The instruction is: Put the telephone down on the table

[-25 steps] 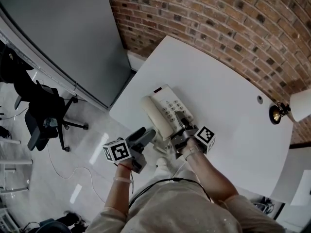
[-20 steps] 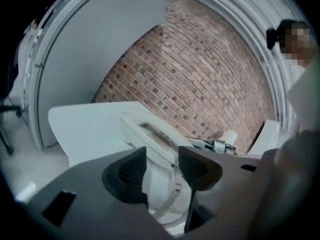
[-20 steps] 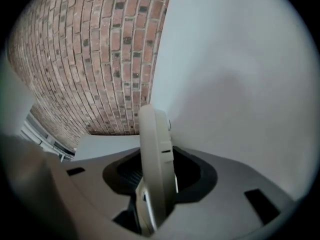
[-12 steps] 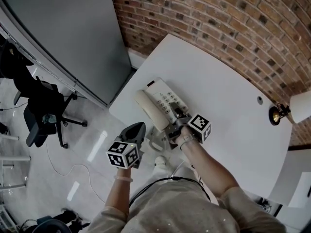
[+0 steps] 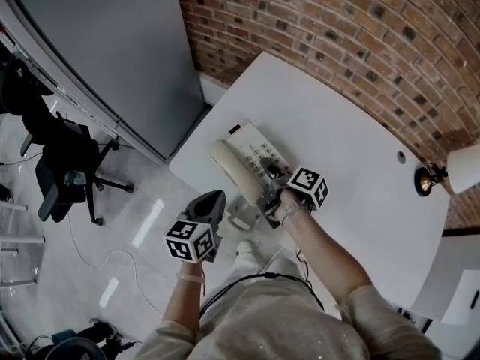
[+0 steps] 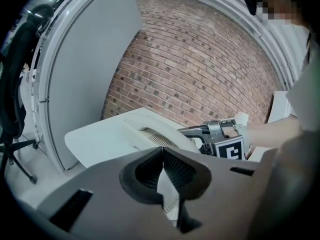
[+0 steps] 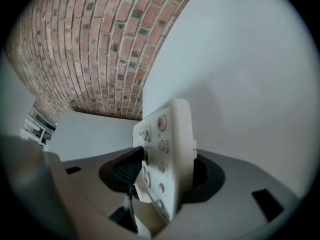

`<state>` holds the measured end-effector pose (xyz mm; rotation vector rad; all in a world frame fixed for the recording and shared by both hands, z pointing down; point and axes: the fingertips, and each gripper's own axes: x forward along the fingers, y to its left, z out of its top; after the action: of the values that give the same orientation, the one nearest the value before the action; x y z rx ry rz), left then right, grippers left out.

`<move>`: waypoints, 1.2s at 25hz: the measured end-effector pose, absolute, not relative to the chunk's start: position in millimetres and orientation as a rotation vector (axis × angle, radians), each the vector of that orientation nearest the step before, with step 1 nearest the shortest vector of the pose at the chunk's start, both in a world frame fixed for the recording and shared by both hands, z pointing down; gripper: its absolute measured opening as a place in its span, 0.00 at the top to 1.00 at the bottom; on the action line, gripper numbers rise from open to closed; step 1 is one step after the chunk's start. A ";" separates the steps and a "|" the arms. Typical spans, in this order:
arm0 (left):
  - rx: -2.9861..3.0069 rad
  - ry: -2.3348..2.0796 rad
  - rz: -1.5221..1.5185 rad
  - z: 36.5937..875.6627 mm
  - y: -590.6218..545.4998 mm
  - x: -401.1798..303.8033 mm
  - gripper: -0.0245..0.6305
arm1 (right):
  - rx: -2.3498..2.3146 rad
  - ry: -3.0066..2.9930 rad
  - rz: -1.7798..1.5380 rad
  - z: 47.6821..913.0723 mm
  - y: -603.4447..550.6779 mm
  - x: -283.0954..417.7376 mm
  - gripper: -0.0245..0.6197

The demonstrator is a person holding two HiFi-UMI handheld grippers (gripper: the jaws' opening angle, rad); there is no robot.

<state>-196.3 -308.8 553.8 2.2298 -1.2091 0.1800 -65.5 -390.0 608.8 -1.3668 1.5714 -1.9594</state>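
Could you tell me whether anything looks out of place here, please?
Nothing is spilled or broken. The telephone sits askew close to a corner of the table, between the jaws of the right hand-held gripper, which have just been opening.

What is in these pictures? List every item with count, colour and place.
telephone: one, white, on the table near its front left corner
table: one, white, against the brick wall
brick wall: one, red-brown, behind the table
panel: one, grey, left of the table
floor: one, pale and glossy, below the table's left edge
office chair: one, black, on the floor at far left
lamp: one, white shade, at the table's right edge
left gripper: one, grey, jaws together and empty, off the table's edge over the floor
right gripper: one, grey, jaws just opening, the telephone's keypad end between them
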 end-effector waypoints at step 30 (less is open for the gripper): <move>2.233 -1.207 0.169 549.8 -305.7 -192.6 0.95 | -1.523 1.686 -2.144 619.7 -369.2 -49.1 0.31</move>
<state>-192.6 -305.7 549.8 2.2330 -1.2066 0.1689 -49.1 -369.2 619.7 -1.5235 1.6858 -2.1441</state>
